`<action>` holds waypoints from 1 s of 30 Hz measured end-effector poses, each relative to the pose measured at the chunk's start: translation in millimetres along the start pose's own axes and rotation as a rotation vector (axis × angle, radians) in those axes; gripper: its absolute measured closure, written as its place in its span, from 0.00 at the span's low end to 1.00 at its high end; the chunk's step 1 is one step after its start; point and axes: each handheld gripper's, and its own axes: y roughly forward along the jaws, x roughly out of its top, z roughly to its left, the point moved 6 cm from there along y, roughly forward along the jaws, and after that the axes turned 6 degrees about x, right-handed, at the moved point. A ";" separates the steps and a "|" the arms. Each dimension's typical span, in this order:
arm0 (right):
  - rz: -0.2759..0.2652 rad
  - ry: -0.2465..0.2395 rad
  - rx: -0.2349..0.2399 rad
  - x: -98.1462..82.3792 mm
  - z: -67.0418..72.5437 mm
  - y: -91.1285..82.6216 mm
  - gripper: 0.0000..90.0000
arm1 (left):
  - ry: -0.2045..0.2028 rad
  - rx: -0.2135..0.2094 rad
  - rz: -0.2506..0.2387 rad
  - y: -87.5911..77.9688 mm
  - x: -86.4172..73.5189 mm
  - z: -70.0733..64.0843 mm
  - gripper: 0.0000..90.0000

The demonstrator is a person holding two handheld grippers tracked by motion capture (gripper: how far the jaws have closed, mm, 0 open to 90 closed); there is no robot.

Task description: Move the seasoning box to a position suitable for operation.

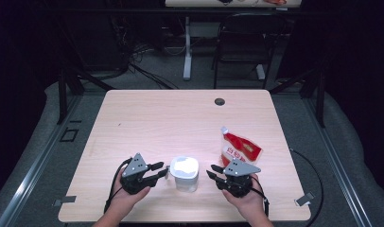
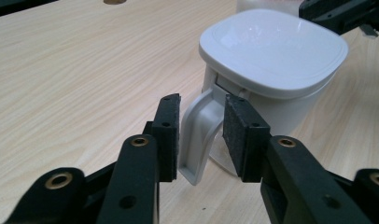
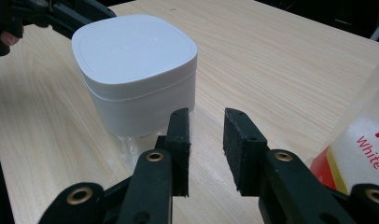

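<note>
White lidded container stands on the wooden table, close to the near edge, lid on; I take it as my landmark. My left gripper sits just to the container's left, jaws pointing at its side. In the left gripper view the container's white handle hangs between my left jaws: one pad is on one side of it, the other pad on the other side. A thin gap shows on at least one side, so the jaws stand partly apart around the handle and I cannot say that they press it. My right gripper holds just to the container's right, near it but not touching. In the right gripper view its jaws are apart with bare table between them, and the container stands just beyond the tips, a little to one side. A red and white pouch lies behind and to the right of the container, close beside my right gripper, with part of a printed word, "White", visible on it. A dark round hole in the tabletop lies well beyond the container, near the far edge.
</note>
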 end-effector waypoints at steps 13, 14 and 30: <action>0.025 0.003 0.017 3.2 4.2 2.0 0.87 | -0.006 -0.010 -0.001 -3.0 30.1 -7.0 1.00; 0.030 0.005 0.024 4.3 5.2 2.5 0.89 | 0.001 -0.010 0.006 -3.0 33.7 -8.2 1.00; 0.036 -0.021 0.040 23.3 6.6 5.1 0.97 | 0.002 0.007 0.082 11.0 43.1 -15.6 1.00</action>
